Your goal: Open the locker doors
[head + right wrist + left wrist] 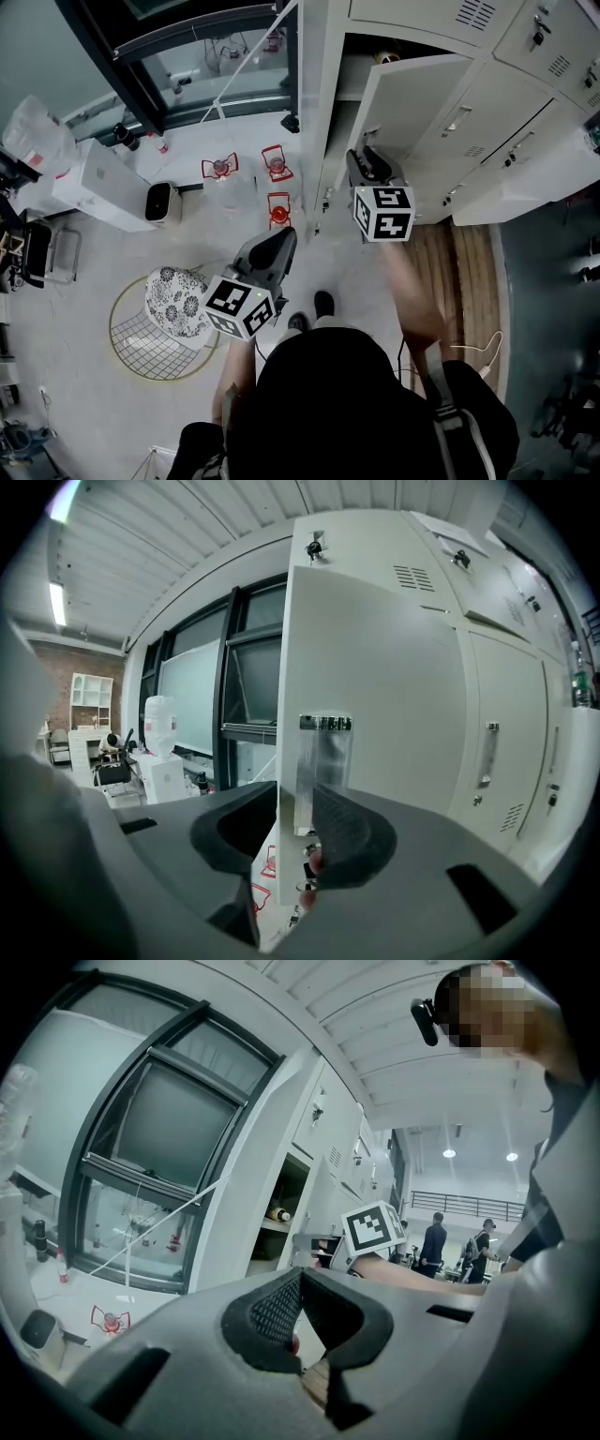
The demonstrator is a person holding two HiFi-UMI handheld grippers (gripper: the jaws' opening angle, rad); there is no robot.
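A bank of pale grey lockers (511, 122) fills the upper right of the head view. One locker door (412, 98) stands swung out from its dark compartment (349, 75). My right gripper (367, 161) is at this door's free edge. In the right gripper view the door (375, 667) runs edge-on between the jaws, its chrome handle (324, 761) beside the right pad. The right gripper (295, 822) is open around the edge, not clamping it. My left gripper (279, 242) hangs lower left, away from the lockers, and its jaws (300, 1283) meet at the tips, shut on nothing.
A round wire stool with a patterned cushion (173, 309) stands at my left. Red-framed items (278, 208) sit on the floor near the locker's corner, a white box (98, 187) further left. A dark window frame (187, 52) lies behind. Wooden boards (459, 267) run under the lockers. People (434, 1241) stand far off.
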